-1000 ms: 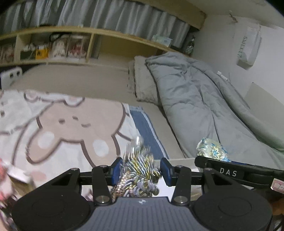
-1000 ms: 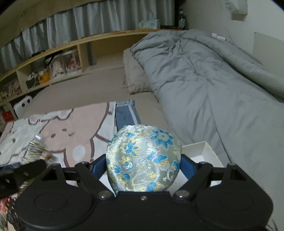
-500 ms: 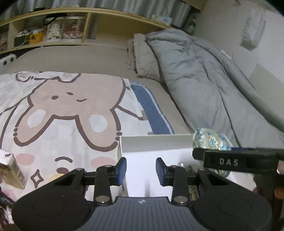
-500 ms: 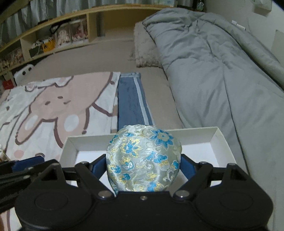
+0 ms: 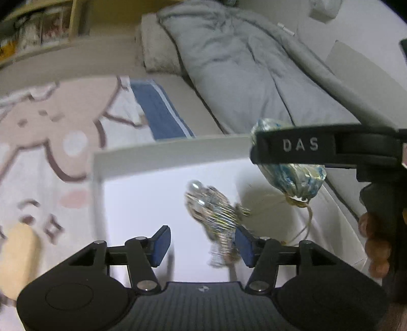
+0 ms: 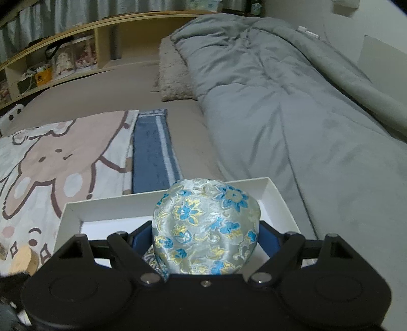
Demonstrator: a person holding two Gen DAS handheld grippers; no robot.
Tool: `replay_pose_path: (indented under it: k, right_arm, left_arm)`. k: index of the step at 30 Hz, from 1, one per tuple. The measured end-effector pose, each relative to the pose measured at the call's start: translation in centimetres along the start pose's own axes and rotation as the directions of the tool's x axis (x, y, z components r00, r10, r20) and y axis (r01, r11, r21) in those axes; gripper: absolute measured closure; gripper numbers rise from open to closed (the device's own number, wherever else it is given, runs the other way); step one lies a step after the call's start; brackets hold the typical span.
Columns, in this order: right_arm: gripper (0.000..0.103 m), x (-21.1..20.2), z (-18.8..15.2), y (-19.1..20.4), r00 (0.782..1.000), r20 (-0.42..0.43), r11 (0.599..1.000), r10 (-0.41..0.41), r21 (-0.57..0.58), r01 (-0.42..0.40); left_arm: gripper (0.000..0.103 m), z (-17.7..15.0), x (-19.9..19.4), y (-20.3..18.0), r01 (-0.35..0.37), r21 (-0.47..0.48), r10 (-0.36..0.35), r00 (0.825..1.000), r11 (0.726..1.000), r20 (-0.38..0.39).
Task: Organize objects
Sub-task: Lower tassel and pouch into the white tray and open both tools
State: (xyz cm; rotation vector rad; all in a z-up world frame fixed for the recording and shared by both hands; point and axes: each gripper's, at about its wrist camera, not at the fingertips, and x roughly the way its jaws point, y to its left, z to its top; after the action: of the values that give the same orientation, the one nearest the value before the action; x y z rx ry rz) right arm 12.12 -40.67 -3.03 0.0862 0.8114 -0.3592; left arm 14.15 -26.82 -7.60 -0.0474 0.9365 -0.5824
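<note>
Pouch [image 6: 206, 226] is silver-grey satin brocade with blue and yellow flowers, rounded and plump, clamped between the blue pads of the right gripper [image 6: 206, 236], which hangs above the white box [image 6: 279, 201]. In the left wrist view the same pouch [image 5: 292, 178] shows from the side: gathered at the bottom with a gold knot and a thin cord trailing down toward the box floor. Right gripper body there carries "DAS" lettering; person's fingers [image 5: 376, 249] wrap its handle.

Left gripper [image 5: 201, 242]: jaws spread wide, nothing between them. Just ahead, a metallic silver-gold striped bundle [image 5: 216, 214] sits over the box [image 5: 152, 203] interior, near the right-hand pad; motion-blurred, so cannot tell if it touches the pad or has reached the floor of the box.

Box is a shallow white open tray with low walls, lying on a bed. To its left, a cream blanket [image 6: 51, 165] printed with a brown cartoon bear; beside that, a folded blue towel [image 6: 152, 157] with pale stripes. Round tan wooden object [image 6: 23, 259] lies on the blanket by the box's left corner. Grey duvet [image 6: 292, 101] is bunched along the right, fuzzy beige pillow [image 6: 173, 76] at its head. Wooden cubby shelf [image 6: 76, 51] runs along the far side with figures and clutter inside, grey curtains [image 6: 127, 7] above.
</note>
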Motion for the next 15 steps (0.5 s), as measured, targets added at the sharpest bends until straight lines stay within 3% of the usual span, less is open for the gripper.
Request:
replay_pose_path:
  k: [6, 7, 8, 9, 15]
  right_arm:
    - [0.018, 0.6, -0.2, -1.0, 1.000, -0.010, 1.000, 0.002, 0.027, -0.002]
    - [0.018, 0.7, -0.3, -1.1, 1.000, -0.011, 1.000, 0.004, 0.031, -0.004]
    - [0.018, 0.8, -0.3, -1.1, 1.000, -0.013, 0.999, 0.008, 0.033, -0.007]
    - [0.018, 0.9, -0.4, -1.1, 1.000, -0.016, 0.999, 0.011, 0.034, -0.011]
    - [0.018, 1.6, -0.7, -0.9, 0.999, -0.026, 0.999, 0.029, 0.027, -0.028]
  left_arm:
    - [0.046, 0.4, 3.1, -0.9, 0.022, -0.142, -0.032, 0.997, 0.990, -0.068]
    - [0.052, 0.5, 3.4, -1.1, 0.019, -0.147, -0.030, 0.997, 0.989, -0.071]
    - [0.068, 0.5, 3.5, -1.3, 0.020, -0.148, -0.030, 0.997, 0.989, -0.070]
    - [0.073, 0.5, 3.4, -1.4, 0.016, -0.149, -0.027, 0.997, 0.989, -0.072]
    - [0.077, 1.1, 2.5, 0.6, -0.117, -0.110, 0.115, 0.993, 0.987, -0.024]
